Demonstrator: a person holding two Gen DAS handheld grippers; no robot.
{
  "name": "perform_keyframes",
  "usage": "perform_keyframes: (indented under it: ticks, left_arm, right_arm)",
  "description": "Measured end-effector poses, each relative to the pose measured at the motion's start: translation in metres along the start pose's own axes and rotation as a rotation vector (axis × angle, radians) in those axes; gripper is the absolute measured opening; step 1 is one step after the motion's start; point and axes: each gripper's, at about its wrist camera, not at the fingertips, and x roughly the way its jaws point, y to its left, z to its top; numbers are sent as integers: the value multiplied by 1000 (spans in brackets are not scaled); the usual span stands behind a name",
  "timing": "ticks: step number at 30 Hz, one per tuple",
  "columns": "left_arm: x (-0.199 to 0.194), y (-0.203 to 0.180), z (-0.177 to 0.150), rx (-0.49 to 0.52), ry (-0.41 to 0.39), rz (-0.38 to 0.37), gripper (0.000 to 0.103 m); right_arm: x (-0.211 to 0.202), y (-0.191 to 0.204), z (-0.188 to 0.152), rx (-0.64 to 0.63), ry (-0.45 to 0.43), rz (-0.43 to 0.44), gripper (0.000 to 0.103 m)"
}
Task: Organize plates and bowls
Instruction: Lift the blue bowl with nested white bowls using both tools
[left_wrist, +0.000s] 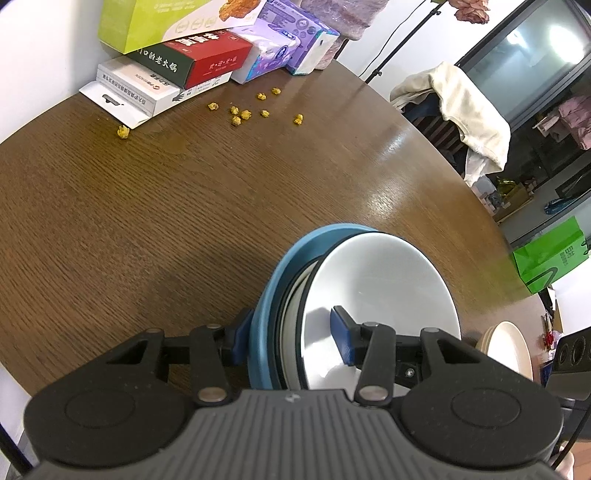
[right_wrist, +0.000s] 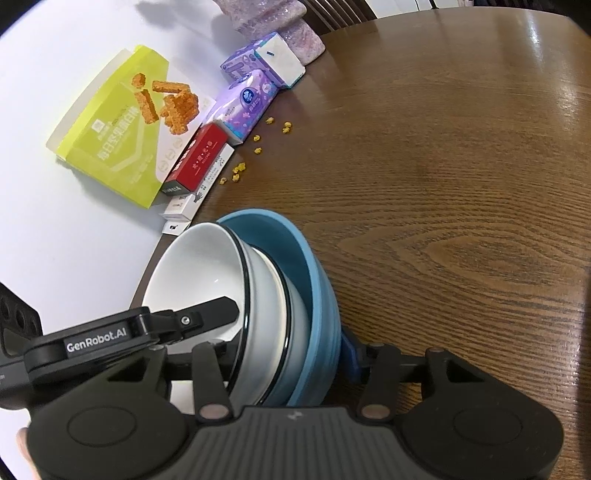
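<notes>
A stack of nested bowls hangs tilted above the brown table (left_wrist: 147, 221): a blue bowl (left_wrist: 271, 295) on the outside and white bowls with black rims (left_wrist: 384, 288) inside it. My left gripper (left_wrist: 291, 332) is shut on the stack's rim, one pad on the blue wall and one inside the top white bowl. In the right wrist view the blue bowl (right_wrist: 321, 295) and white bowl (right_wrist: 192, 266) fill the centre. My right gripper (right_wrist: 291, 350) clamps the opposite rim. Its right pad presses the blue wall, and its left pad is hidden behind the white bowl. The left gripper's finger (right_wrist: 207, 314) reaches into that bowl.
Cream plates (left_wrist: 509, 347) are stacked at the table's right edge. Boxes (left_wrist: 177, 70) and tissue packs (left_wrist: 280, 48) line the far wall side, with several yellow crumbs (left_wrist: 240, 114) before them. A chair draped with cloth (left_wrist: 465, 110) and a green bag (left_wrist: 550, 258) stand beyond the table.
</notes>
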Motion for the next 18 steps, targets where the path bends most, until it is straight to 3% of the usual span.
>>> perform_keyframes:
  ticks: [18]
  left_arm:
    - [2,-3,2,9,3,-1,46]
  right_arm:
    - [-4,-3,0,1,-9,5,46]
